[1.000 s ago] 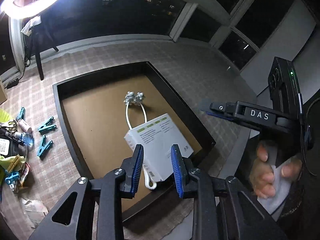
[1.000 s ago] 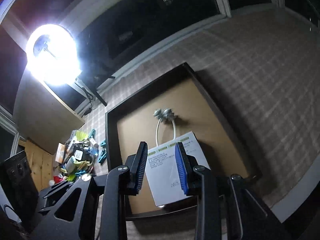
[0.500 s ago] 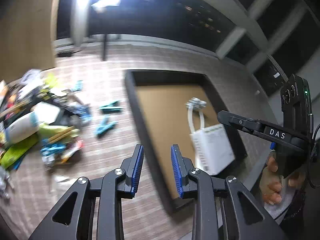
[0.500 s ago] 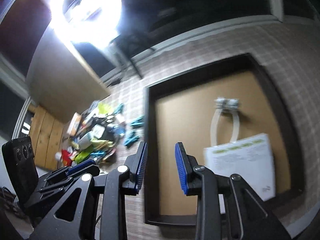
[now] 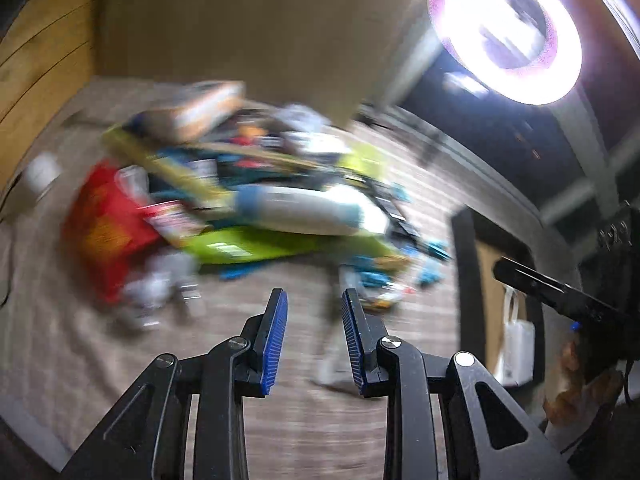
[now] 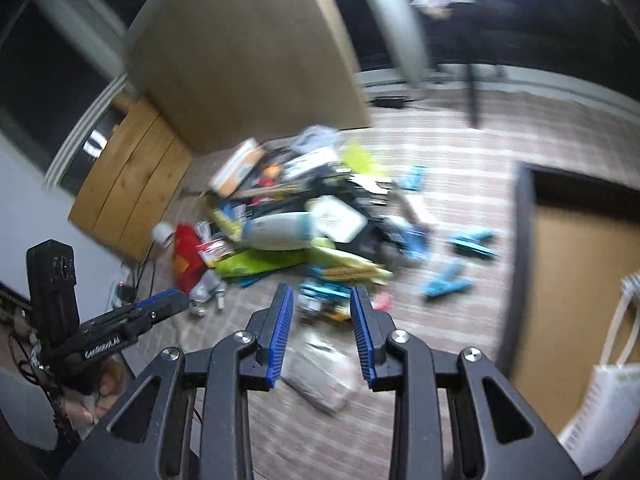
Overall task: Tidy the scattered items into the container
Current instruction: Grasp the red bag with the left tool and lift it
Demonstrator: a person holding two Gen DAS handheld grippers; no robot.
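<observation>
Two wrist-camera views, both smeared by motion, look down at a checked beige surface strewn with clutter. The left gripper [image 5: 314, 340] fills the bottom of its view, its blue-padded fingers [image 5: 275, 340] spread apart with nothing between them, only bare cloth behind the gap. Ahead of it lies the pile of scattered items [image 5: 240, 200]: a white bottle [image 5: 304, 210] lying on its side, a lime-green packet [image 5: 260, 246] under it, a red packet [image 5: 104, 232] to the left, and small blue clips at the right edge of the heap; most of the rest is too blurred to name. The right gripper [image 6: 324, 332] likewise has its blue fingers [image 6: 282, 332] spread and holds nothing; a clear plastic wrapper [image 6: 324, 376] lies on the cloth just beyond them. In this view two blue clothespins [image 6: 460, 260] lie apart from the pile, between it and the container [image 6: 524, 240], a shallow dark-rimmed tray with a brown floor at the right edge. A white paper bag [image 6: 600, 412] with cord handles already lies inside the tray. A bright ring light [image 5: 506, 28] glares at upper right of the left view.
</observation>
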